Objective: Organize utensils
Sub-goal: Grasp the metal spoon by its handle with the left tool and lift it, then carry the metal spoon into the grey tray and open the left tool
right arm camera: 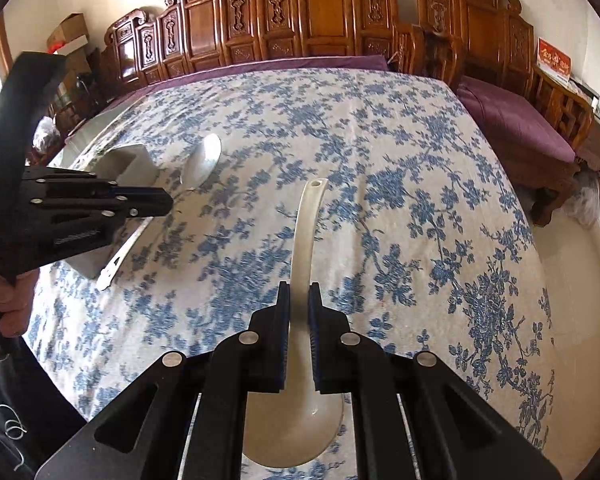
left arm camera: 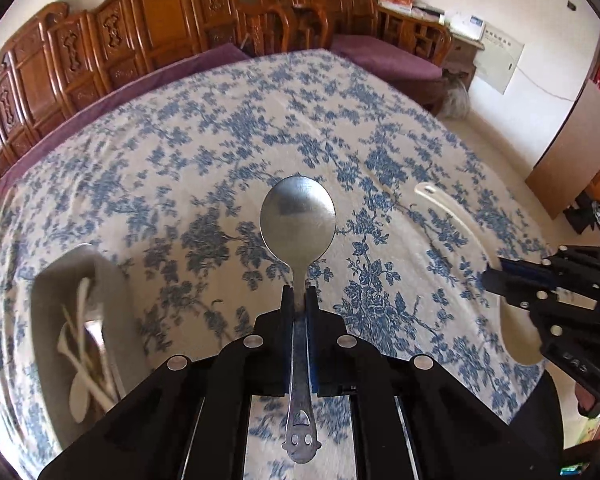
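The left gripper (left arm camera: 299, 294) clamped the thin stem of a polished steel spoon (left arm camera: 298, 216), round bowl jutting past its fingertips over the floral tablecloth (left arm camera: 220, 128). The right gripper (right arm camera: 299, 292) pinched a glossy white ceramic ladle (right arm camera: 304, 232), handle forward, its deep bowl behind the pads.

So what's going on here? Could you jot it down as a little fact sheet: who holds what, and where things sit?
surface: table under a blue floral cloth
left gripper: jaws shut on the handle of a metal spoon, bowl pointing away
right gripper: jaws shut on the handle of a white ladle, bowl nearest the camera
holder: grey utensil holder at the left, white utensils inside
behind table: carved wooden chairs
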Demonstrator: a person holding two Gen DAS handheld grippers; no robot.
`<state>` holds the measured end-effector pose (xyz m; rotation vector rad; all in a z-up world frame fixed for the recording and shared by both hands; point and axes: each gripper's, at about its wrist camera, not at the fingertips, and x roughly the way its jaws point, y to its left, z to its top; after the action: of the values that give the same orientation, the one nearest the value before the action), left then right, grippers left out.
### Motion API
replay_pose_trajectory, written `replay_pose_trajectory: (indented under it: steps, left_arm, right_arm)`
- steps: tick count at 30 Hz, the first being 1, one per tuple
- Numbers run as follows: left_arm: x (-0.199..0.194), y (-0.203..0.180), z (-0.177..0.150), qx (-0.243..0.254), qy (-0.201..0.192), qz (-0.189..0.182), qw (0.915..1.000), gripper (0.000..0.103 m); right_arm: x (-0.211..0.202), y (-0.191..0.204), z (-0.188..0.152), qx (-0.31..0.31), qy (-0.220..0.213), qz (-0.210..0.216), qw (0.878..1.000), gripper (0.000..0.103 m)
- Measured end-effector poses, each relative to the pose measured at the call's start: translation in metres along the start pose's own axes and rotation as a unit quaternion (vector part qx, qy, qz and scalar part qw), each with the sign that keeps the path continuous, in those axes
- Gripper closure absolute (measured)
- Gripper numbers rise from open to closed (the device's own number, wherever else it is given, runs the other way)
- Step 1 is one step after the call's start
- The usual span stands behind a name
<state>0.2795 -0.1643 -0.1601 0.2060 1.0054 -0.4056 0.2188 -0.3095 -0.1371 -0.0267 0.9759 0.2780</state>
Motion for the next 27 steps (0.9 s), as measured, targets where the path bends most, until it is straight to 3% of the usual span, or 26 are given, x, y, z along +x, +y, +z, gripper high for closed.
replay_pose_trajectory:
  steps: [12,27]
  left_arm:
    - [-0.072,0.027,-0.017,-0.017,-0.059,0.004,0.9981,0.098]
    - [-0.106,0.081,-0.043,-0.052,-0.082,0.031,0.9948,0.098]
  right_arm:
    - [-0.014,0.042,0.013,-0.015,-0.019,0.011,1.000,0.092]
    - [-0.016,0.093,0.025,-0.044,-0.028,0.036,0.998,0.092]
